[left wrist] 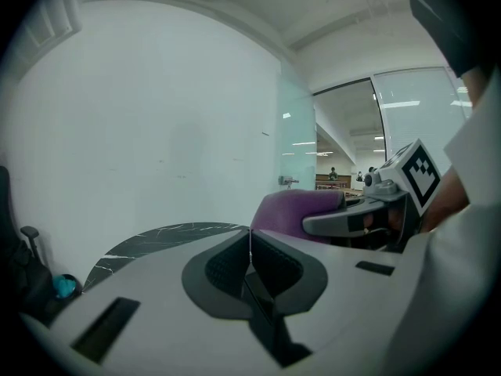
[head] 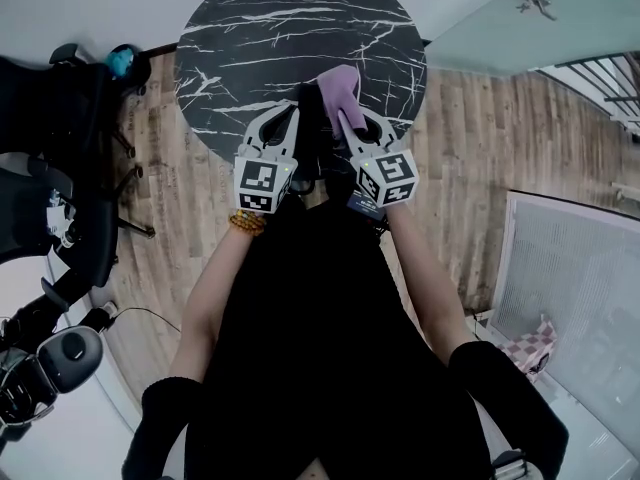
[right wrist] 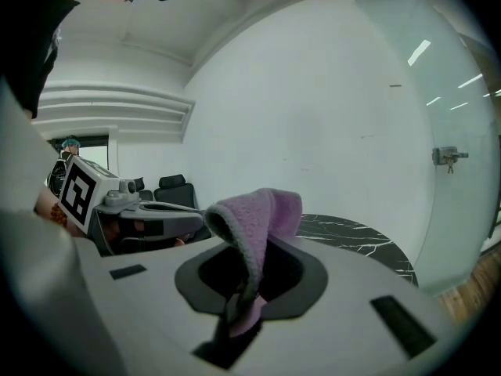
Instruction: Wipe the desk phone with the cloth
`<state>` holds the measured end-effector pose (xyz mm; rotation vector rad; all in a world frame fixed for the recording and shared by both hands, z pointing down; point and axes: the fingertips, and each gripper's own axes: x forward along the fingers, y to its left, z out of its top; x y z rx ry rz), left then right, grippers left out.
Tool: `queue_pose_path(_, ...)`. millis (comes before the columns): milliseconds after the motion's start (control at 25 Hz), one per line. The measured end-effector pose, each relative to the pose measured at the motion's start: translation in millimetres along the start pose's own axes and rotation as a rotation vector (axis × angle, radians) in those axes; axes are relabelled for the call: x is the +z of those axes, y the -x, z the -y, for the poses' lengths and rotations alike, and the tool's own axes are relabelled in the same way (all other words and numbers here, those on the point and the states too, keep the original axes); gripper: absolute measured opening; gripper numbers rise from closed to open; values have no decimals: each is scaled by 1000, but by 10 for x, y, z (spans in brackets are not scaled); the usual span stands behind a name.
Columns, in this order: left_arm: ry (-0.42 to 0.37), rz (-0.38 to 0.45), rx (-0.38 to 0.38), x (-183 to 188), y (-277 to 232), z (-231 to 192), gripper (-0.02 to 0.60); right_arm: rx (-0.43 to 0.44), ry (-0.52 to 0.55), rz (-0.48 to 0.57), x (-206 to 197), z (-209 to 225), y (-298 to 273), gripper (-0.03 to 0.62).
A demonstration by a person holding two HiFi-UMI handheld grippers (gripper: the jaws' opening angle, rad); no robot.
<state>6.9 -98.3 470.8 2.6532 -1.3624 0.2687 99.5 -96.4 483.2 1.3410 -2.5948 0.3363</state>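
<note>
Clamping the purple cloth (right wrist: 262,210), the right hand-held gripper (head: 352,120) hangs over the surface's (head: 250,28) near edge; left hand-held gripper (head: 282,120) beside it, closed, empty; phone unseen.

The round table (head: 300,28) lies far centre; over its near edge the left gripper (head: 285,118) sits just left of the right gripper (head: 358,120), the cloth (head: 341,86) between the latter's jaws; a chair (head: 60,138) stands left

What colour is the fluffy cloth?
The cloth is light purple, best seen in the right gripper view.
</note>
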Motion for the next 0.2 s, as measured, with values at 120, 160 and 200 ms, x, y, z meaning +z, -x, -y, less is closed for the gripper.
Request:
queue_pose_path(120, 1, 1, 0, -8, 1, -7, 18, -5, -11, 6, 13, 15, 5, 55)
queue_pose_path(160, 1, 1, 0, -11, 2, -9, 18, -7, -14, 8, 16, 22, 7, 55)
queue_pose_path(200, 1, 1, 1, -14, 4, -12, 18, -9, -18, 10, 19, 30, 10, 55)
